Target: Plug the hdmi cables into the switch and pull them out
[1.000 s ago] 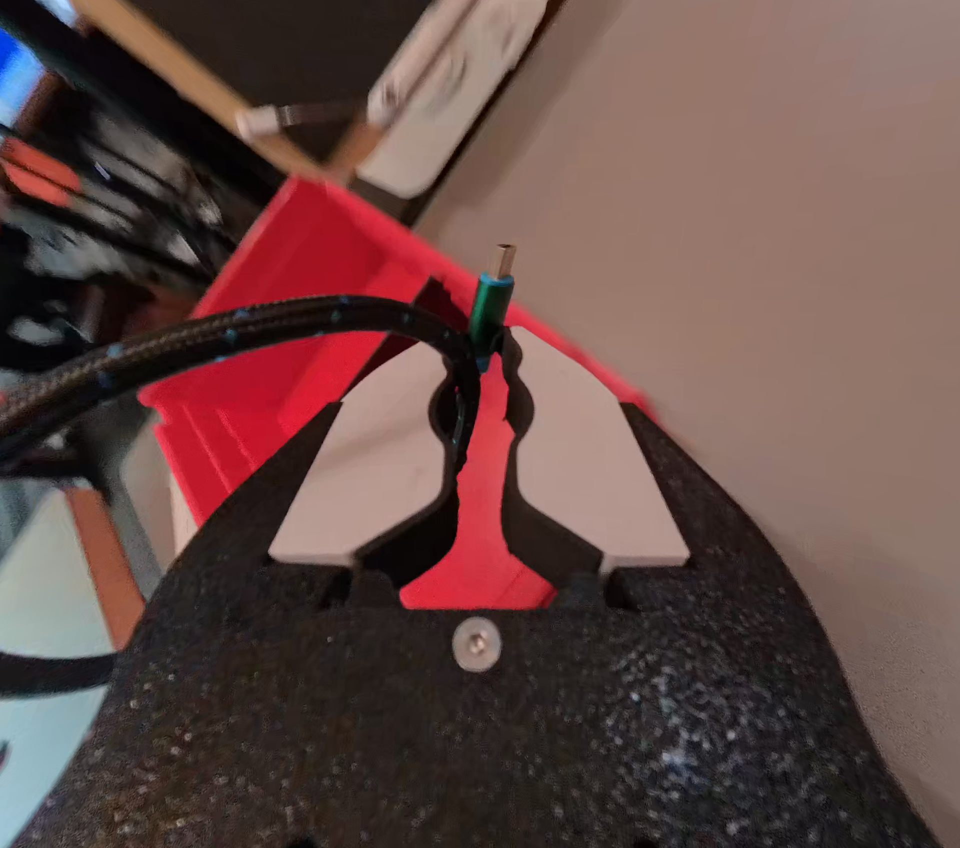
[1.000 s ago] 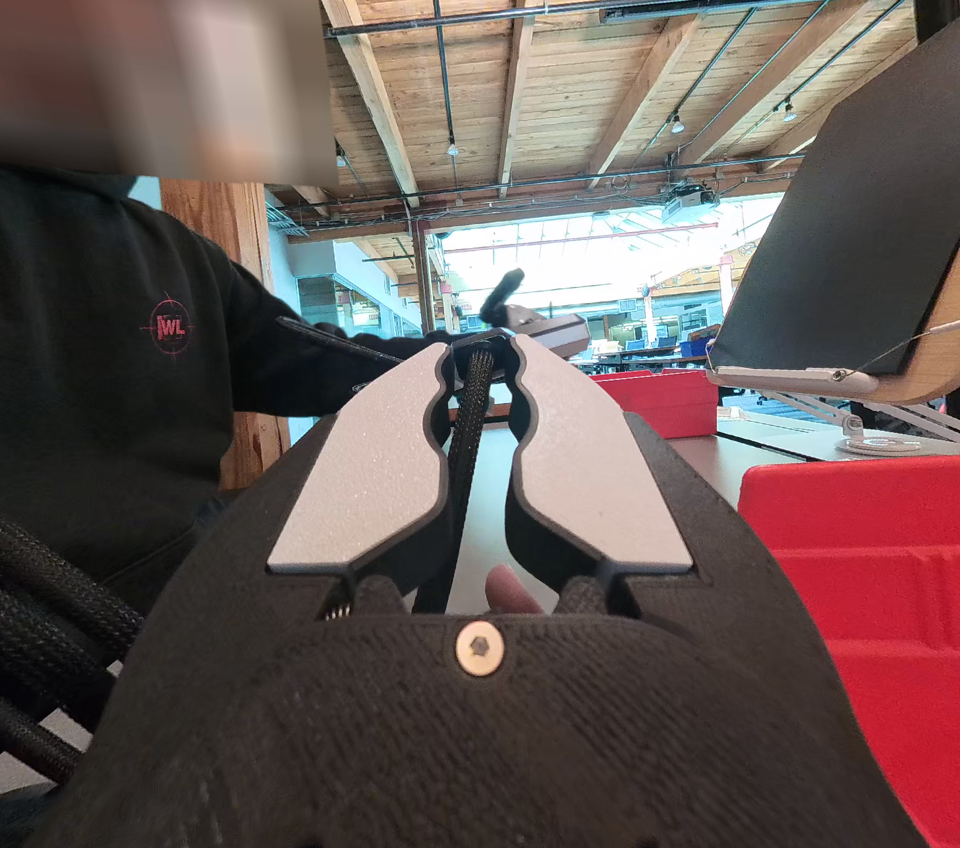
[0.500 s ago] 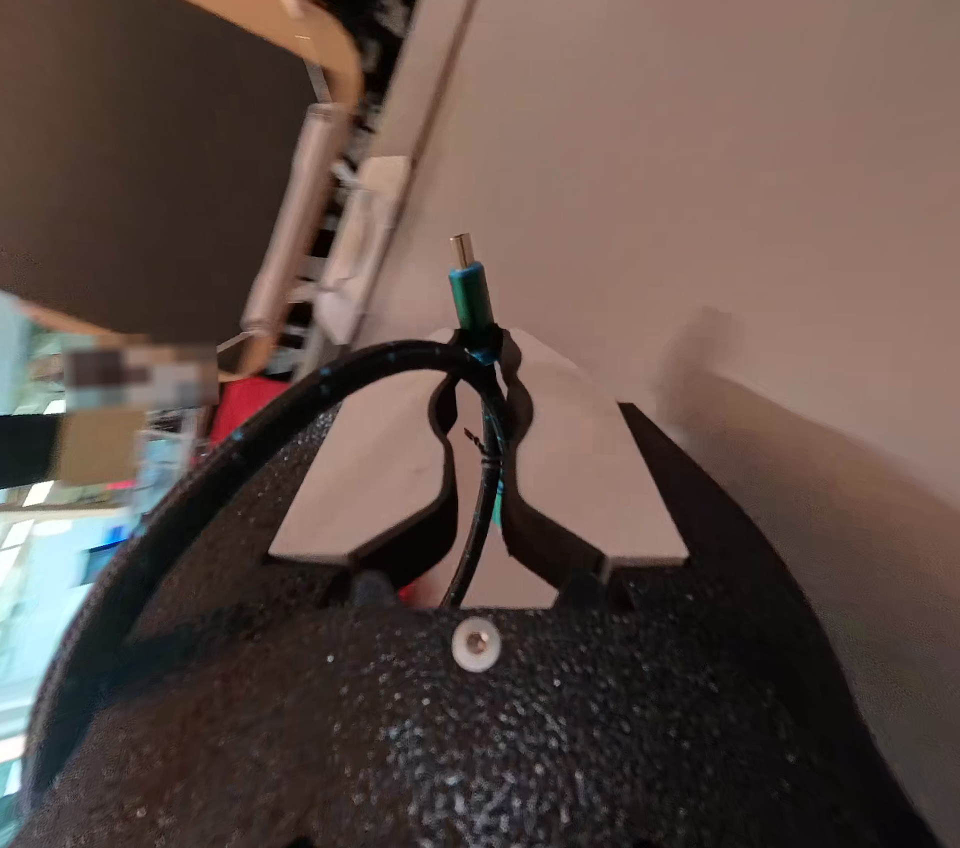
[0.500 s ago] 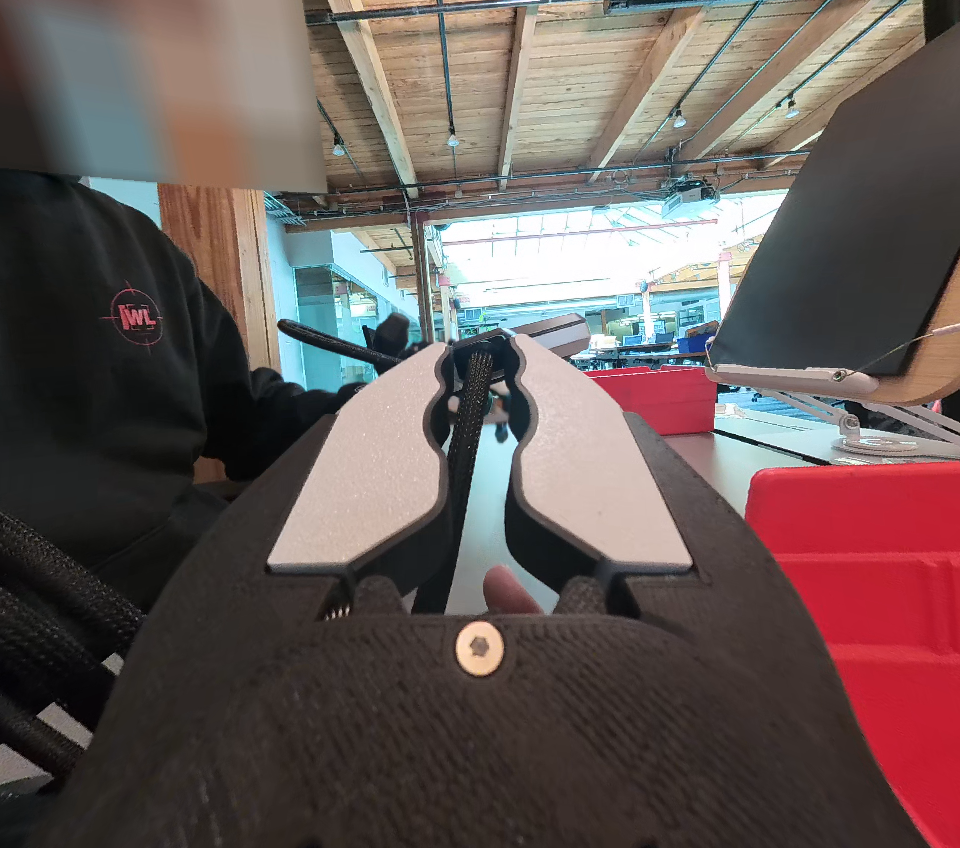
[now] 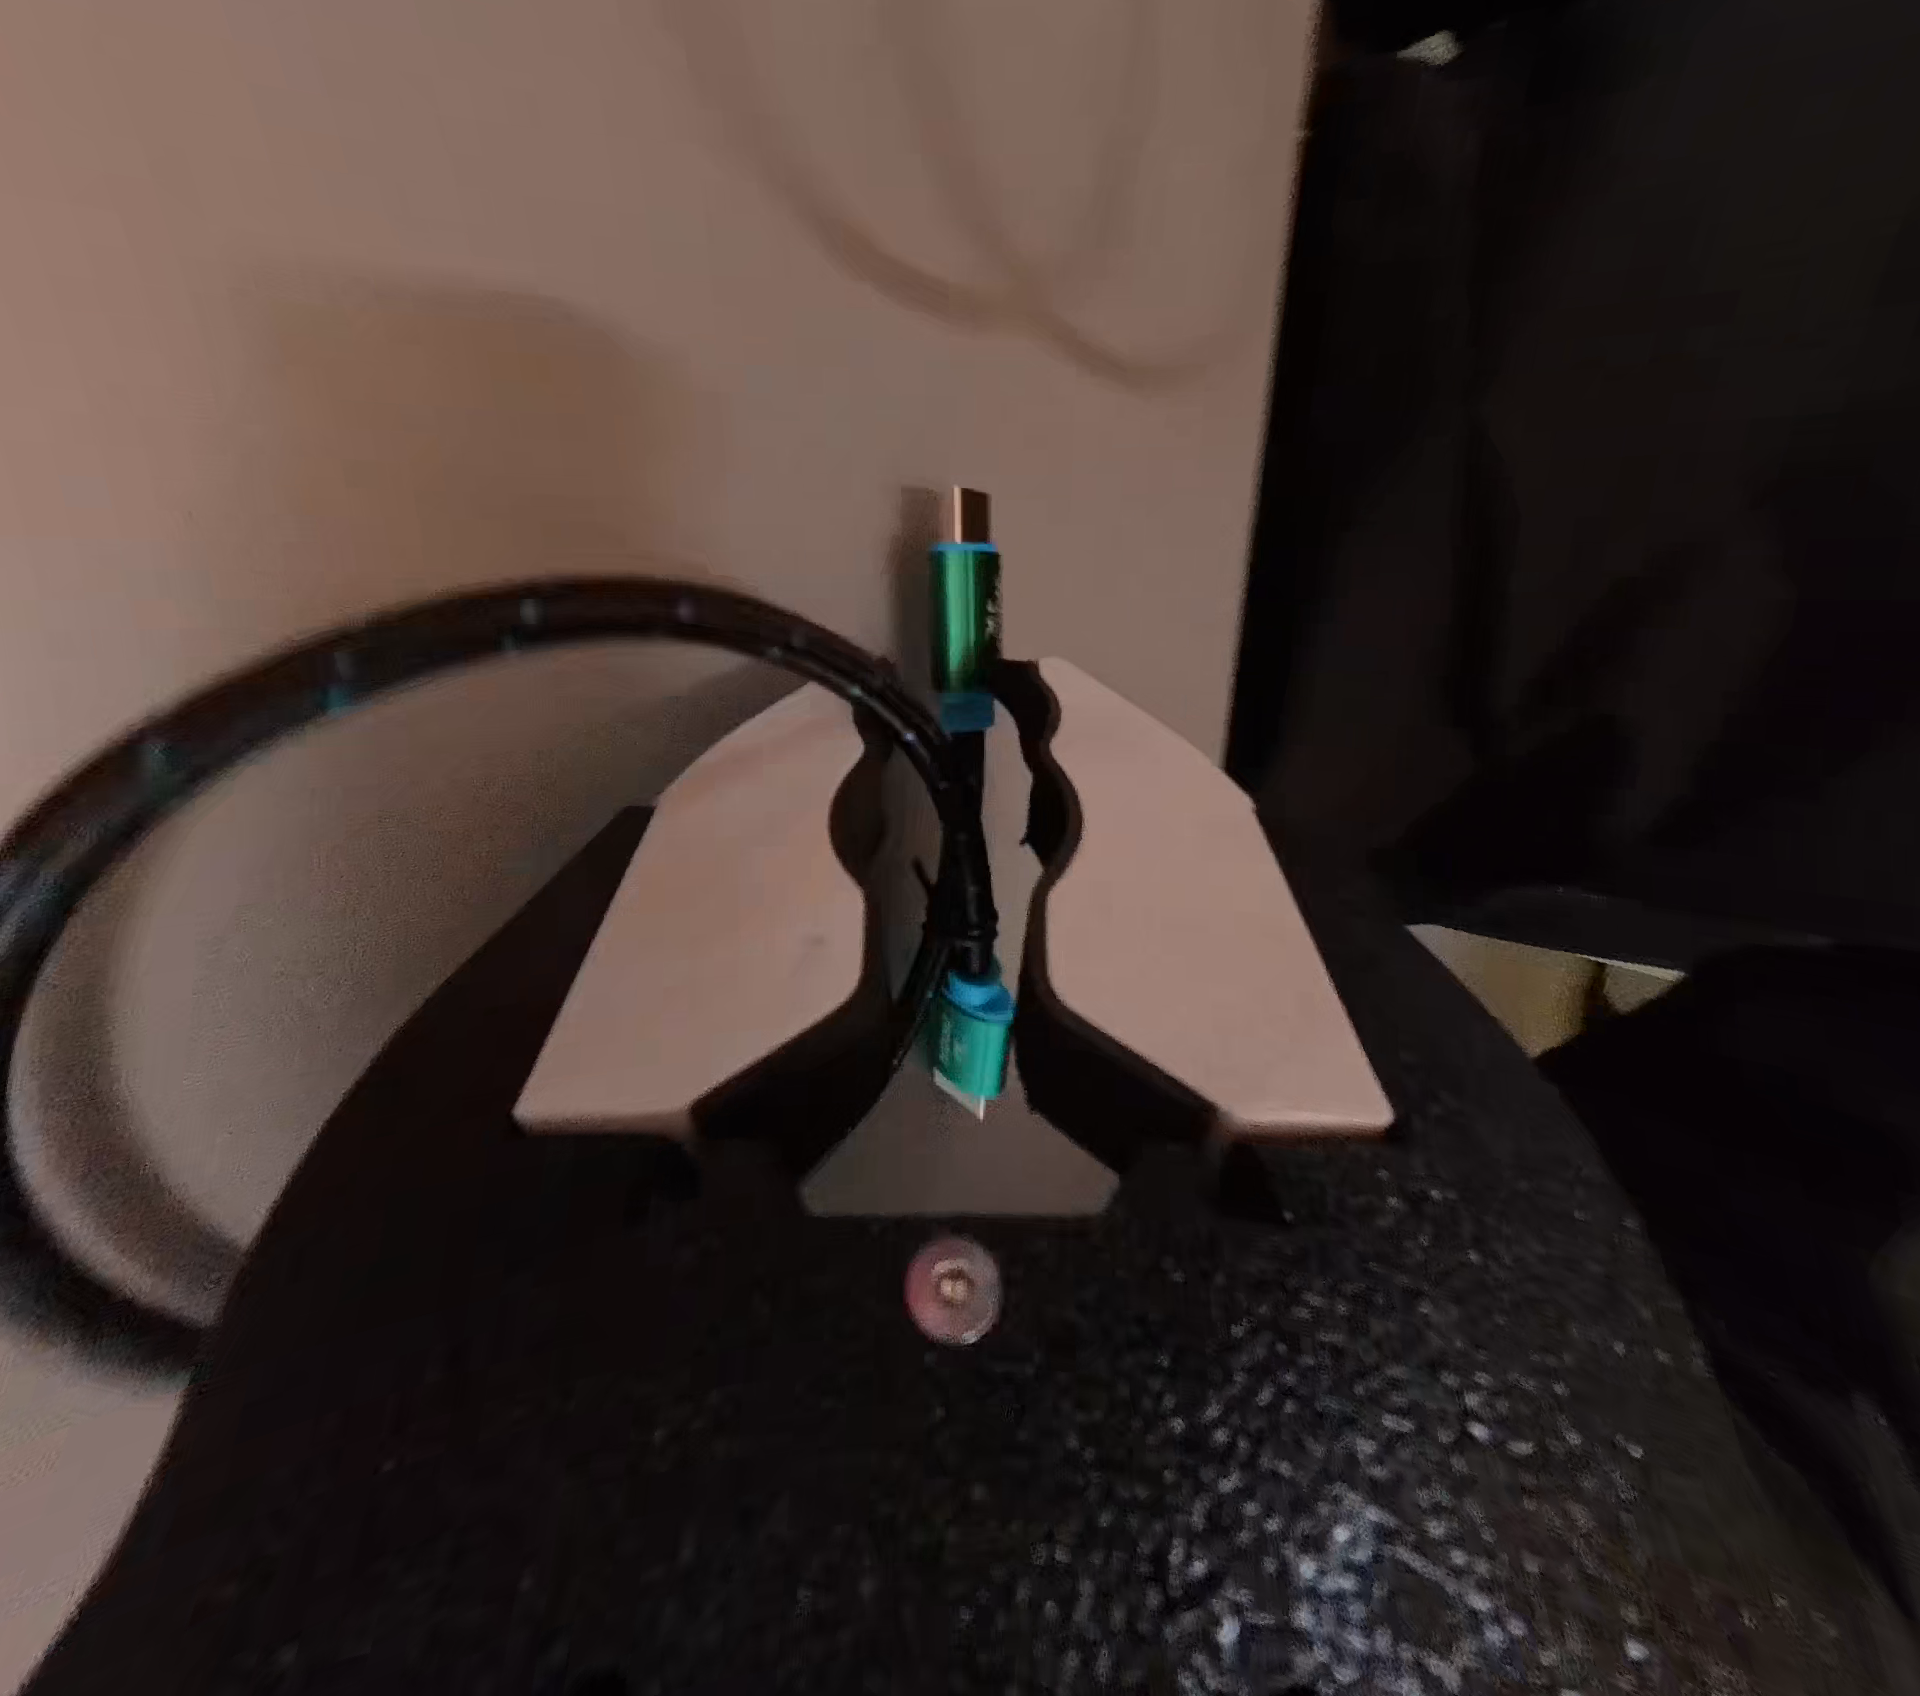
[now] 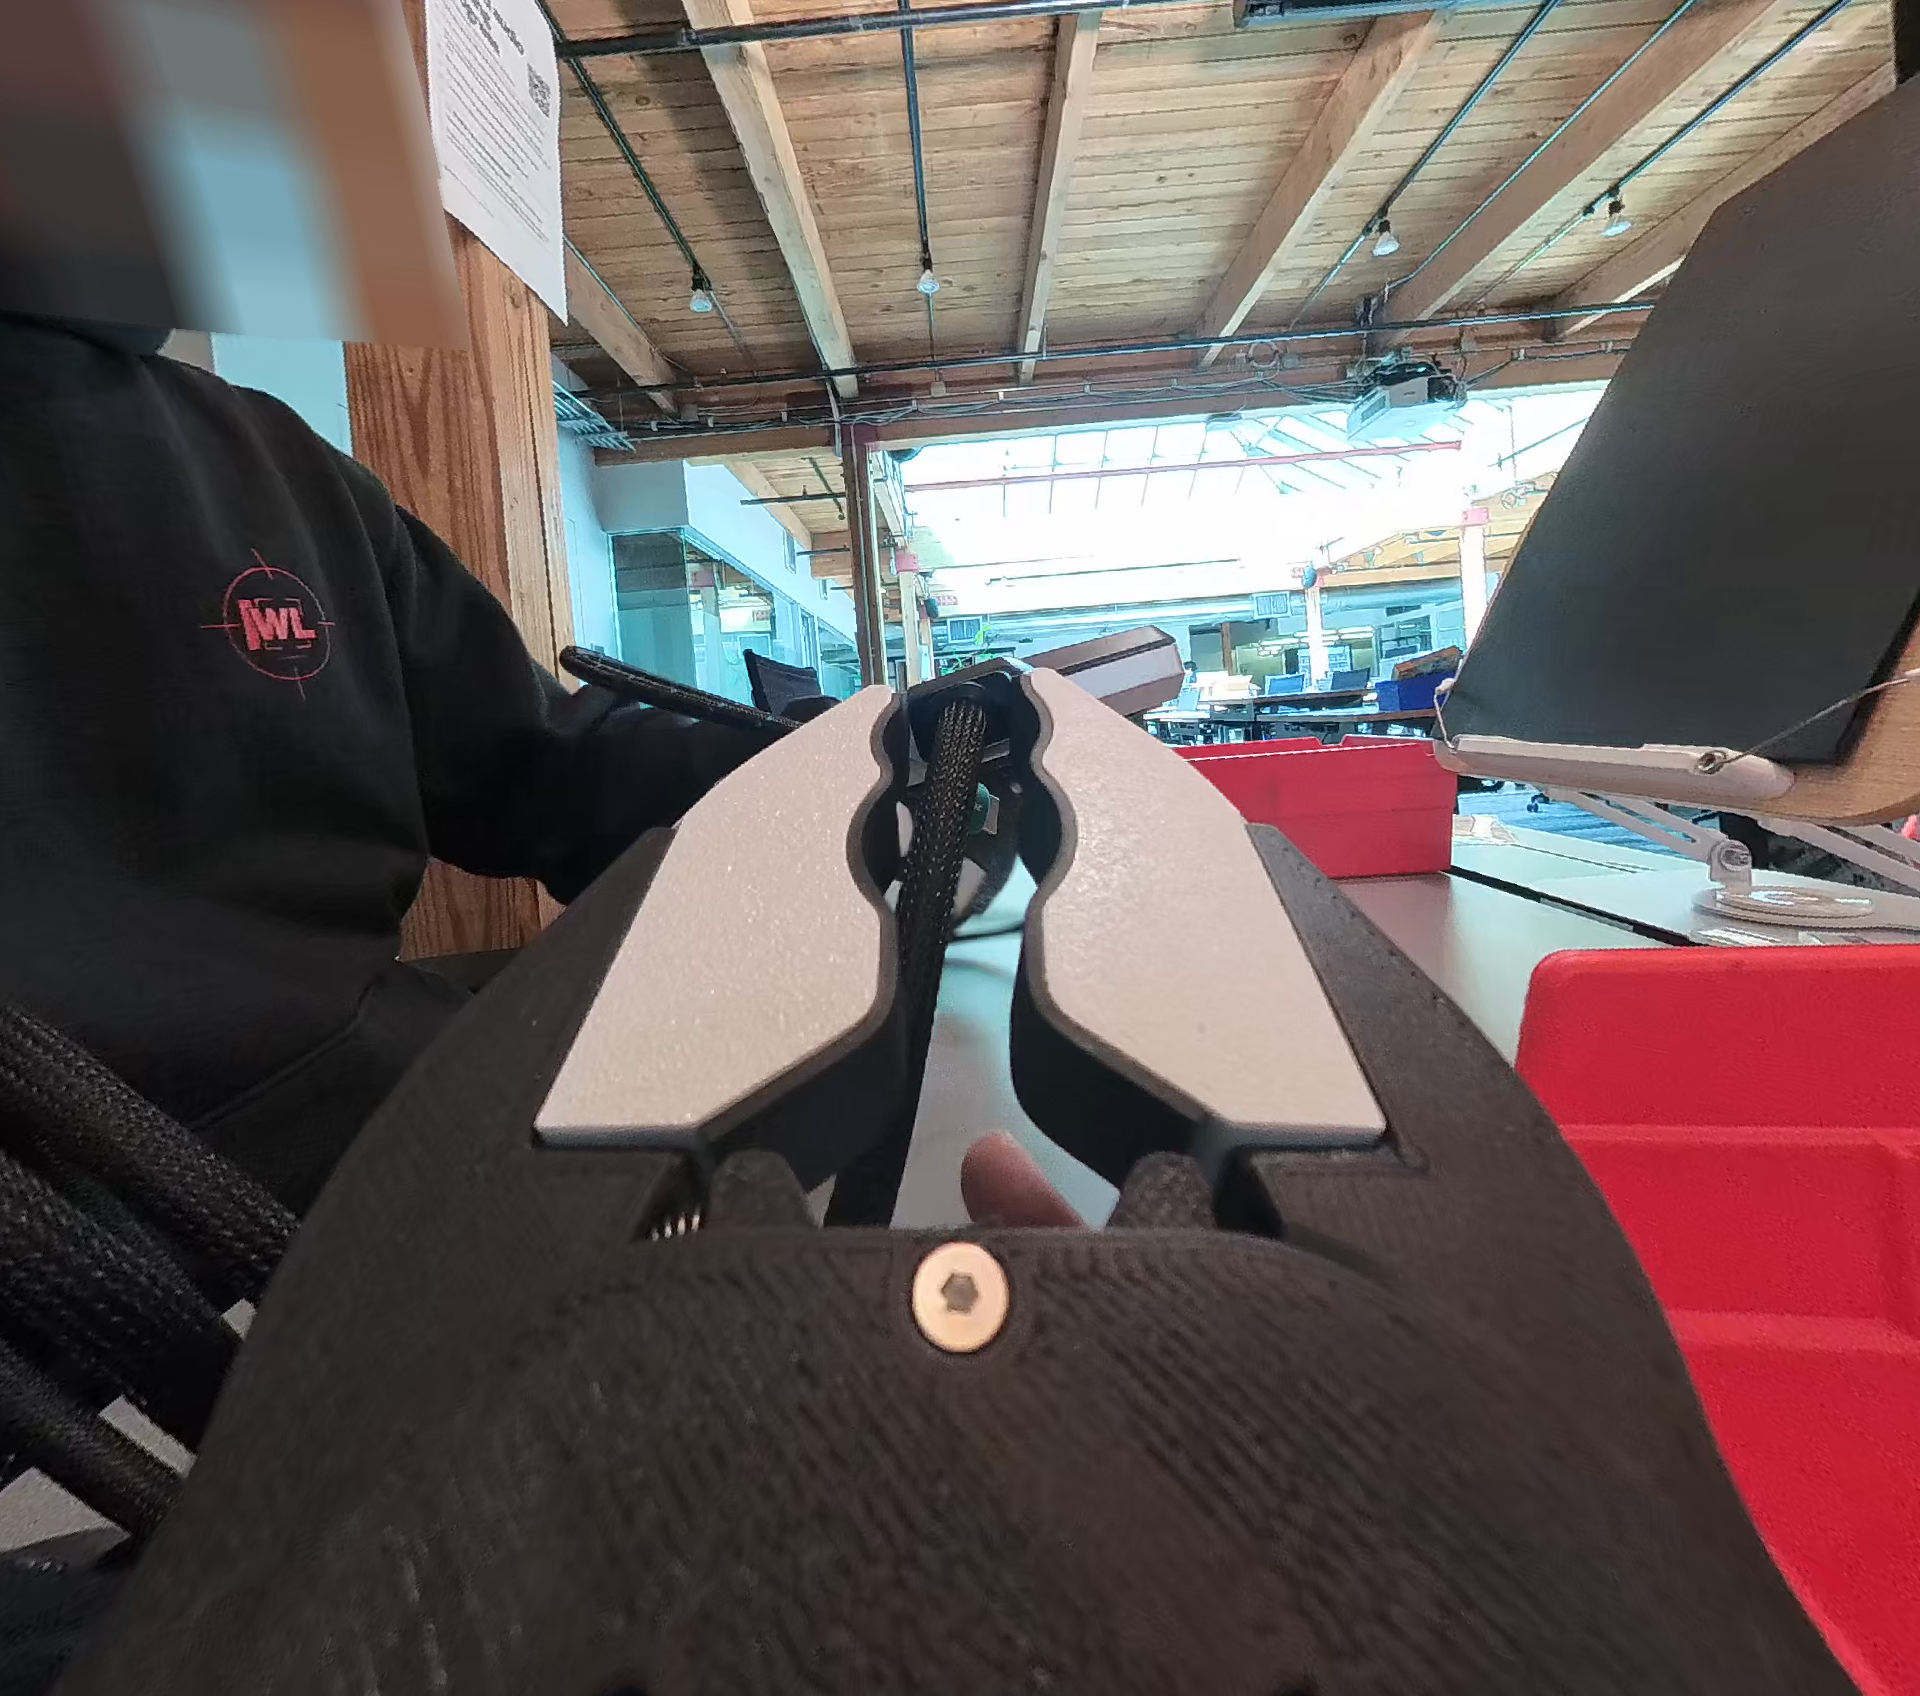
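In the left wrist view my left gripper [image 5: 966, 696] is shut on a black braided HDMI cable just behind its green plug [image 5: 964, 607]. The plug stands upright past the fingertips, gold tip [image 5: 964, 514] forward. The cable [image 5: 312, 659] loops off to the left, and a second green plug [image 5: 966, 1038] hangs low between the fingers. In the right wrist view my right gripper [image 6: 961, 701] is shut on a thick black braided cable [image 6: 940, 825]. A grey box, apparently the switch [image 6: 1112, 659], shows just beyond the tips; whether the cable joins it is hidden.
A beige table [image 5: 520, 192] lies under the left gripper, with dark clothing [image 5: 1610, 399] to its right. Red bins [image 6: 1714, 1127] [image 6: 1330, 794] and a dark screen on a stand [image 6: 1714, 555] sit right of the right gripper. A person in a black hoodie [image 6: 208, 711] is at left.
The left gripper has swung round with its cable: the red bin and stand have left its view, and table and dark clothing now fill it. The right gripper has barely moved.
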### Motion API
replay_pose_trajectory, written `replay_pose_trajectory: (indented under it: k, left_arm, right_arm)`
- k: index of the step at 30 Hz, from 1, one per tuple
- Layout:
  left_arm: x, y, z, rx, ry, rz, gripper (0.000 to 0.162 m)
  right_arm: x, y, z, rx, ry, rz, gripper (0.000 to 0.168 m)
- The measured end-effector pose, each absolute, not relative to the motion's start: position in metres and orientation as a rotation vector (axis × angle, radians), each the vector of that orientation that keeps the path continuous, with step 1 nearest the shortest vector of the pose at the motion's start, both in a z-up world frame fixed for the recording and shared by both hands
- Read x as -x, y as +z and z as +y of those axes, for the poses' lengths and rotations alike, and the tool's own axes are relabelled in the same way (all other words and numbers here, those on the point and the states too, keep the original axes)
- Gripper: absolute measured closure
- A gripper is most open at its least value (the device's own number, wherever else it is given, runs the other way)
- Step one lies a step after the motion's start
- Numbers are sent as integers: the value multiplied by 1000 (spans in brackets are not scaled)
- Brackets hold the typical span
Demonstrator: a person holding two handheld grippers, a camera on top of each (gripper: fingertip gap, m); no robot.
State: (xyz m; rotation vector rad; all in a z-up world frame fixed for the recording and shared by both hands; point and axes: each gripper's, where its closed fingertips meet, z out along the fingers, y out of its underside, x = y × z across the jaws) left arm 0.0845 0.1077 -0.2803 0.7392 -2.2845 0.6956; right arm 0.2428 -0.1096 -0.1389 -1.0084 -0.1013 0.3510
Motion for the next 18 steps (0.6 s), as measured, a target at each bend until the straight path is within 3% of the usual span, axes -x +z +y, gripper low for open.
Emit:
replay_pose_trajectory:
  k: [6, 11, 18]
  left_arm:
    - [-95, -289, 117, -715, 637, -2521, 121]
    - [-114, -285, 158, -727, 432, -3093, 110]
    - [-78, -272, 135, -514, 572, -3283, 134]
  right_arm:
    - [-242, -140, -108, 1017, 353, -108, 150]
    - [-242, -140, -109, 1015, 348, -110, 150]
    - [-241, -140, -108, 1023, 352, -115, 150]
